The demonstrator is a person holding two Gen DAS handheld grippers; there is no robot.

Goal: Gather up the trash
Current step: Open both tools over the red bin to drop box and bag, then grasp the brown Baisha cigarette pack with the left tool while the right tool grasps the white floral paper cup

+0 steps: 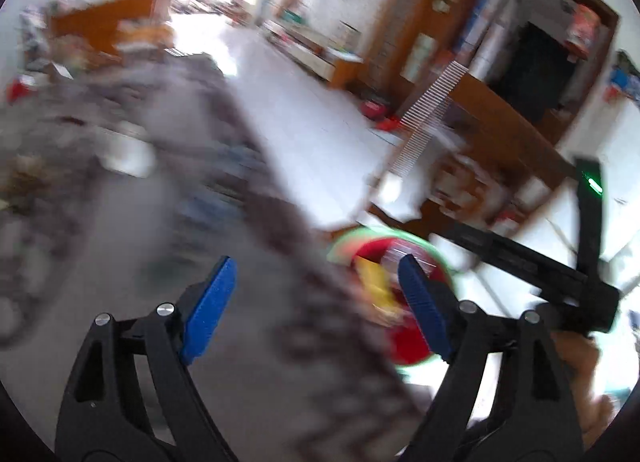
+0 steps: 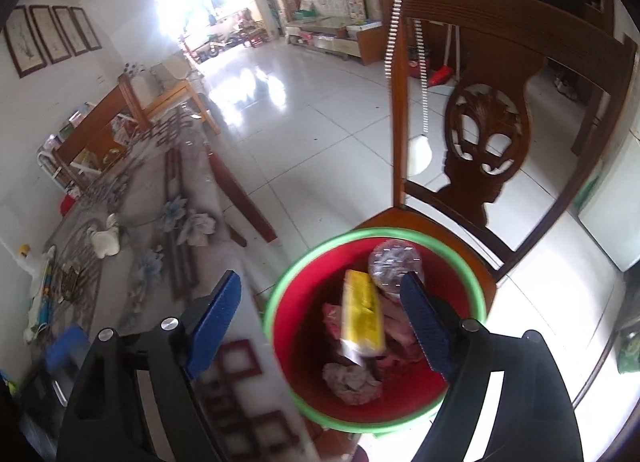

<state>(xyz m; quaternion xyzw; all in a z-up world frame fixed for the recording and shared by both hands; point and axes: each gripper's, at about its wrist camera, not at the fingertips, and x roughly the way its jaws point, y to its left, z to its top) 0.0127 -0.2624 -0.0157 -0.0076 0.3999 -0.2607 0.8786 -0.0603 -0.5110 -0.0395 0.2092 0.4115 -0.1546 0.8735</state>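
Note:
A red bucket with a green rim (image 2: 280, 294) sits on a wooden chair seat beside the table. It holds a yellow wrapper (image 2: 362, 314), a clear crumpled plastic piece (image 2: 394, 262) and pink crumpled paper (image 2: 352, 380). My right gripper (image 2: 320, 320) is open and empty above the bucket's near edge. My left gripper (image 1: 316, 302) is open and empty over the table edge; its view is blurred. The bucket (image 1: 400, 346) with the yellow wrapper (image 1: 376, 282) shows past its right finger. The other gripper's black body (image 1: 552, 274) shows at the right.
A carved wooden chair back (image 2: 480, 150) rises behind the bucket. The table has a grey floral cloth (image 2: 160, 222) with a white figurine (image 2: 106, 240), scraps at the far left (image 2: 68, 274) and a blue object (image 2: 68, 346). White tiled floor (image 2: 320, 122) lies beyond.

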